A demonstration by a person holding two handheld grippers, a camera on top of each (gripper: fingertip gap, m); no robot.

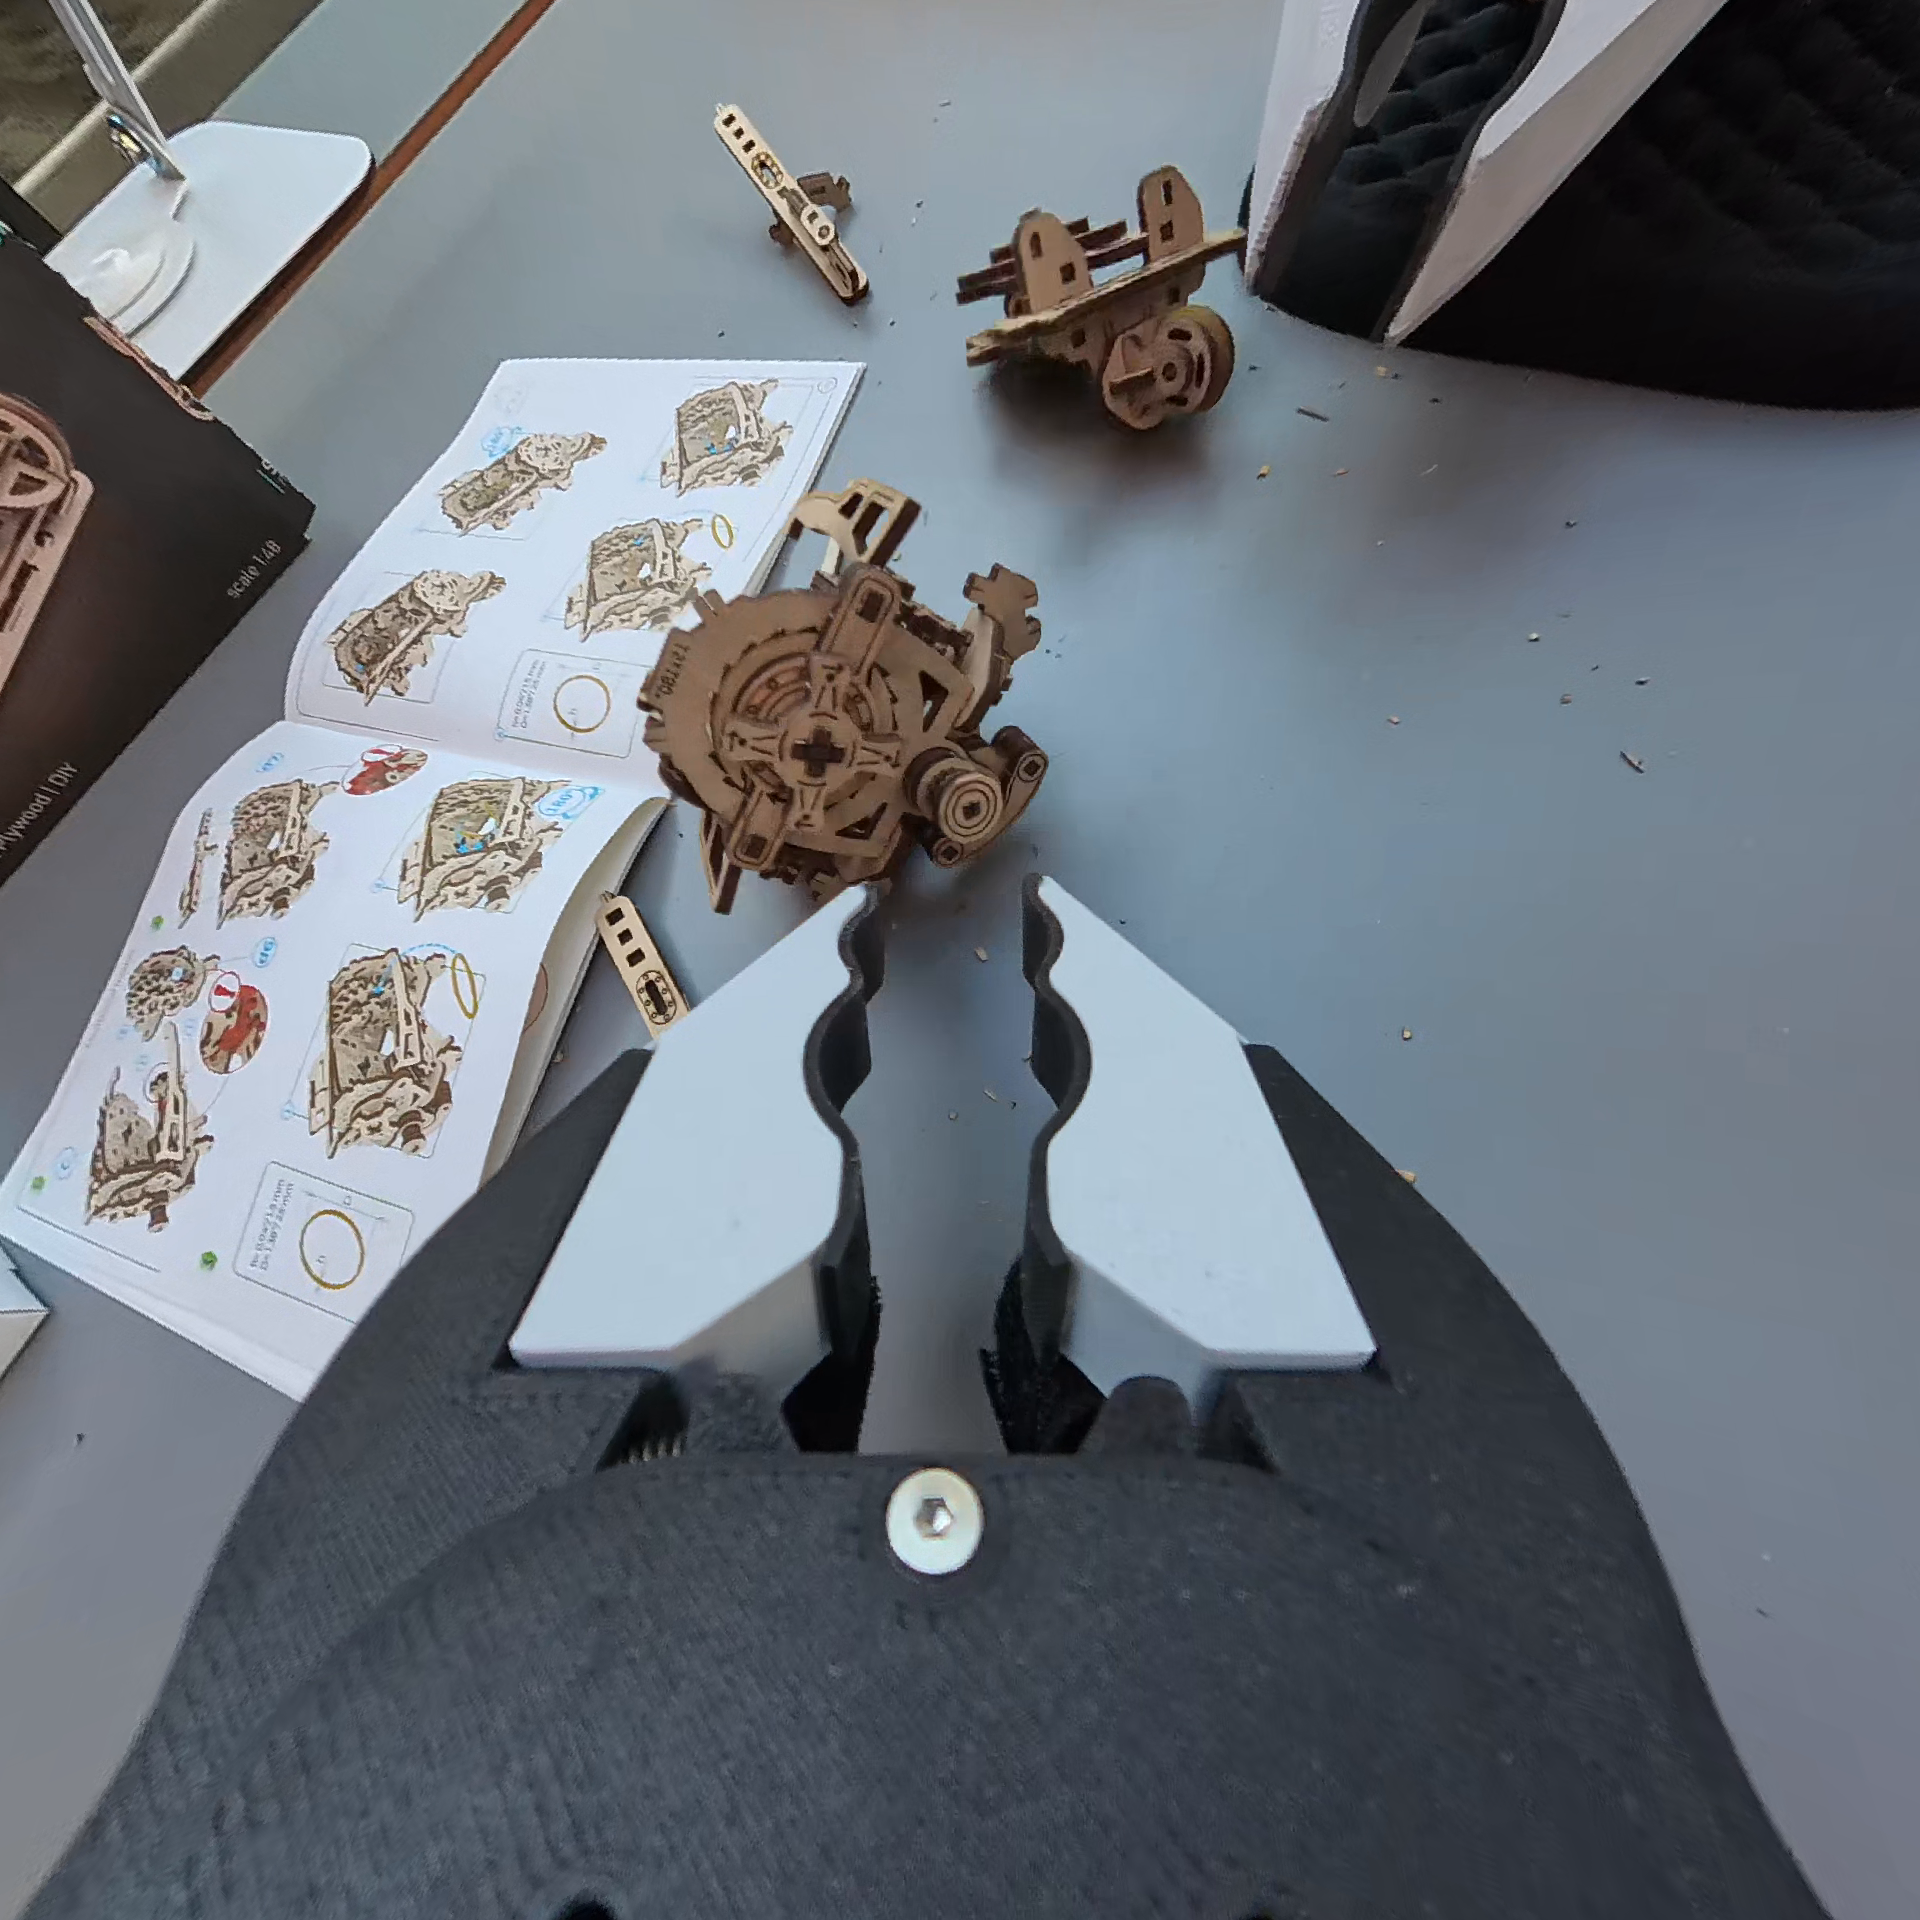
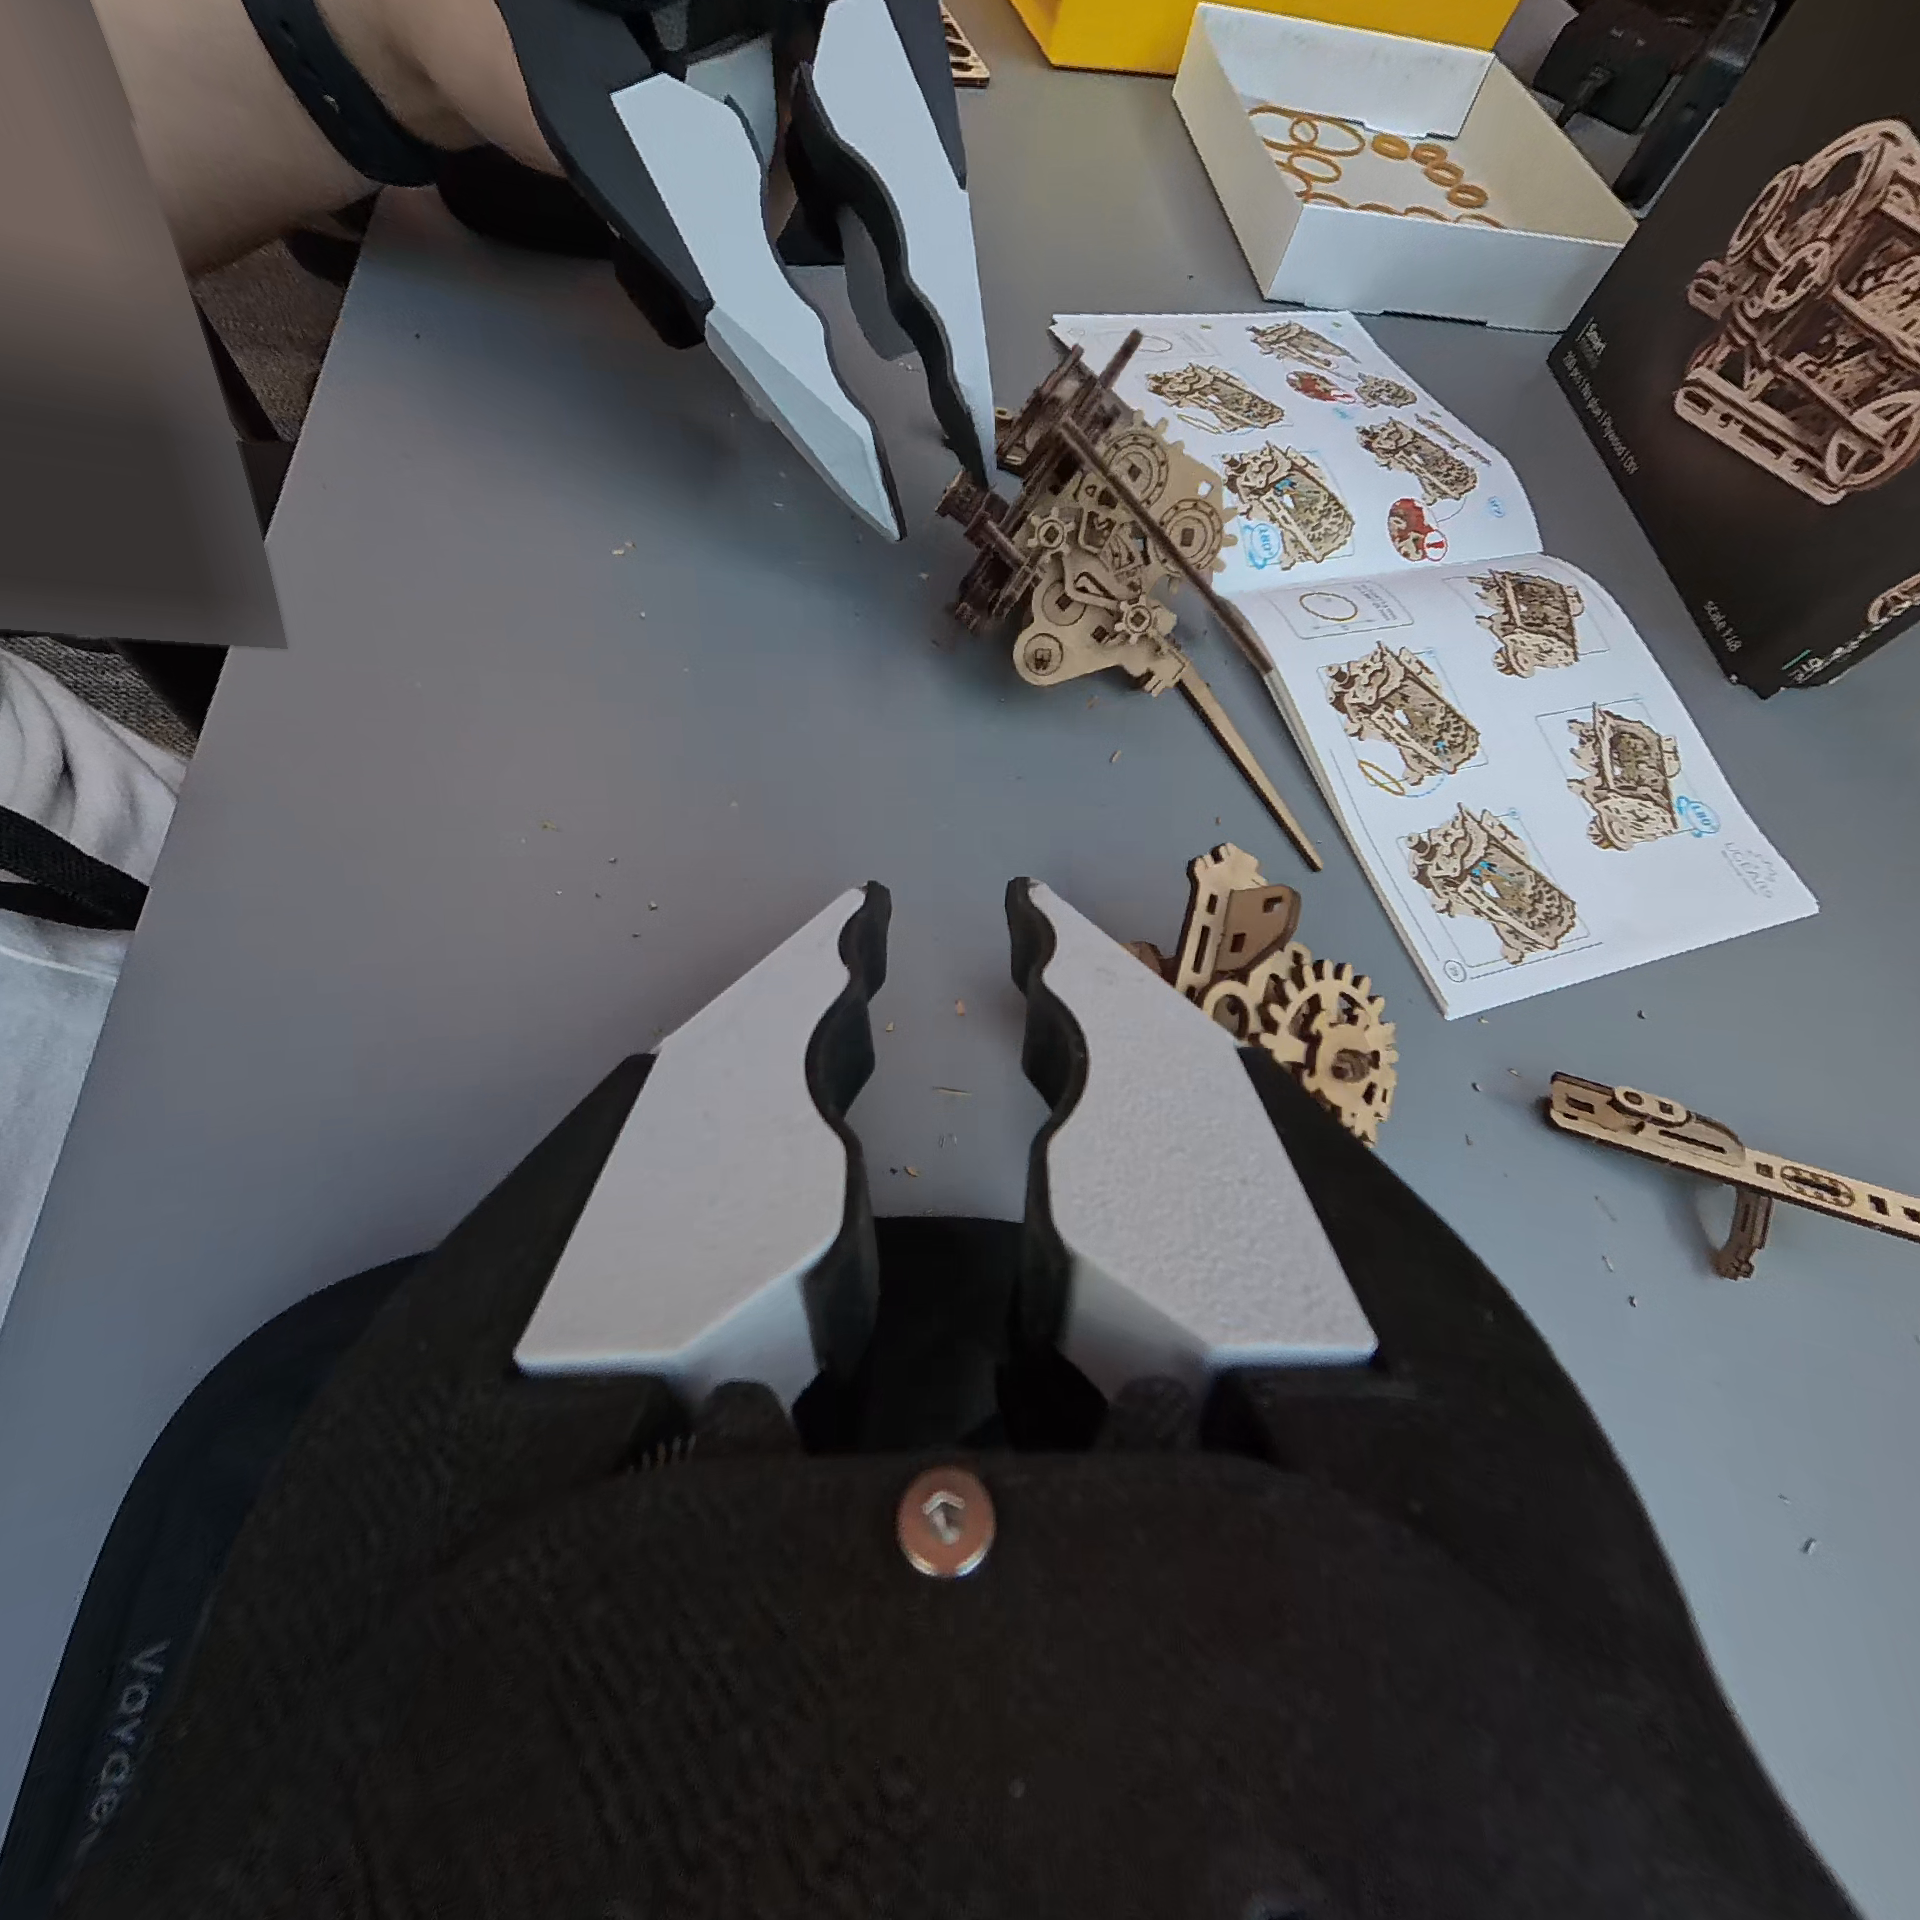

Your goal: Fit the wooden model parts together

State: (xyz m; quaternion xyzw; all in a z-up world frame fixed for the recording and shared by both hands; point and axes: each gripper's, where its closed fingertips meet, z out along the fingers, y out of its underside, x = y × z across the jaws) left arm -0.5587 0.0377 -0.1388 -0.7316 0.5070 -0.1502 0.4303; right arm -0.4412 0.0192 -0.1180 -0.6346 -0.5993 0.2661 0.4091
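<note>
The main wooden gear assembly (image 1: 842, 717) lies on the grey table, resting against the open booklet. My left gripper (image 1: 951, 902) is open and empty, with its tips just short of the assembly. In the right wrist view the left gripper (image 2: 932, 504) stands right beside the assembly (image 2: 1091, 540). My right gripper (image 2: 948, 902) is open and empty, low over bare table. A smaller wheeled sub-assembly (image 1: 1112, 312) lies just right of it, and its right finger partly hides the sub-assembly's gear side (image 2: 1309, 1018). A slotted wooden strip (image 1: 795, 203) lies farther off, at the right in the right wrist view (image 2: 1714, 1153).
An open instruction booklet (image 1: 416, 831) (image 2: 1507, 727) lies by the assembly, with a small flat wooden piece (image 1: 644, 971) at its edge. A black kit box (image 2: 1818, 364), a white box of rings (image 2: 1403, 229) and a yellow box (image 2: 1143, 31) stand behind. Wood crumbs dot the table. Across from one pair of fingers to the other is roughly 12 centimeters. My left gripper is the nearer one to the small flat wooden piece (image 1: 644, 971): about 6 centimeters, against 20 centimeters.
</note>
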